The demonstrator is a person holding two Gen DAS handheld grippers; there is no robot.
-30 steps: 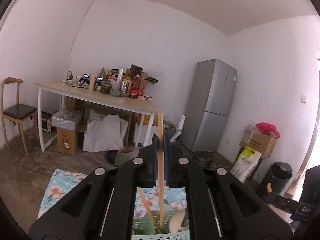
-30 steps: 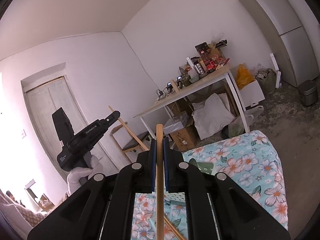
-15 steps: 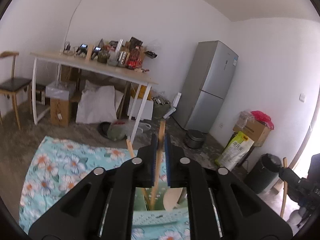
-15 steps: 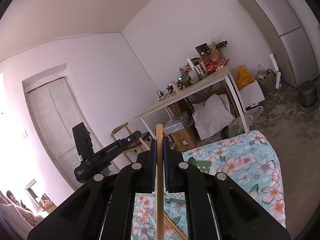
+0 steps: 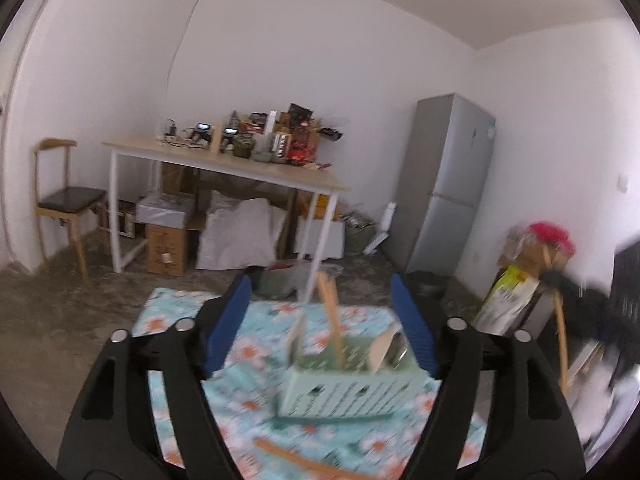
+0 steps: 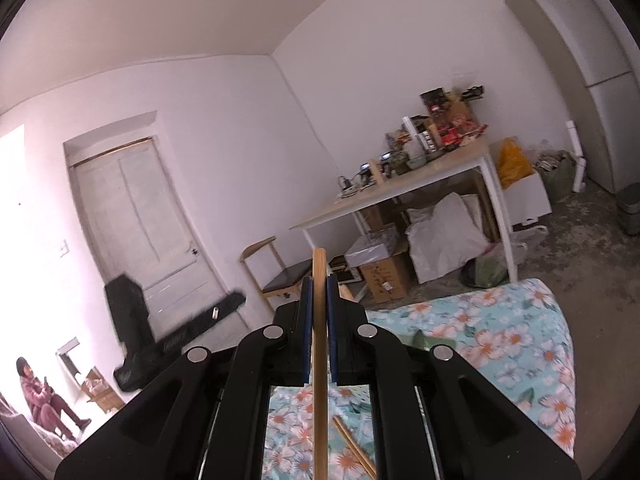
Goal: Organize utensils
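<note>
One chopstick (image 5: 330,320) now stands free in the green basket (image 5: 344,396), just ahead of and between the left gripper (image 5: 320,320) jaws, which have just been opening and are spread w/ nothing pinched. So that piece is delivered. Right gripper (image 6: 319,292) is pinching another chopstick (image 6: 319,360), upright, not yet at the basket.

The left gripper (image 5: 320,332), a black two-finger tool with blue ribbed pads (image 5: 224,328), has just been opening; its jaws stand wide apart with nothing pressed between them, the pads at about 9 and 3 o'clock of its own view, pointing slightly downward. The right gripper (image 6: 319,328), of the same black build with blue pads (image 6: 306,328), is clamped tight, its pads nearly meeting and pointing toward 12 o'clock. In the right wrist view the left gripper shows blurred at 8 o'clock.
</note>
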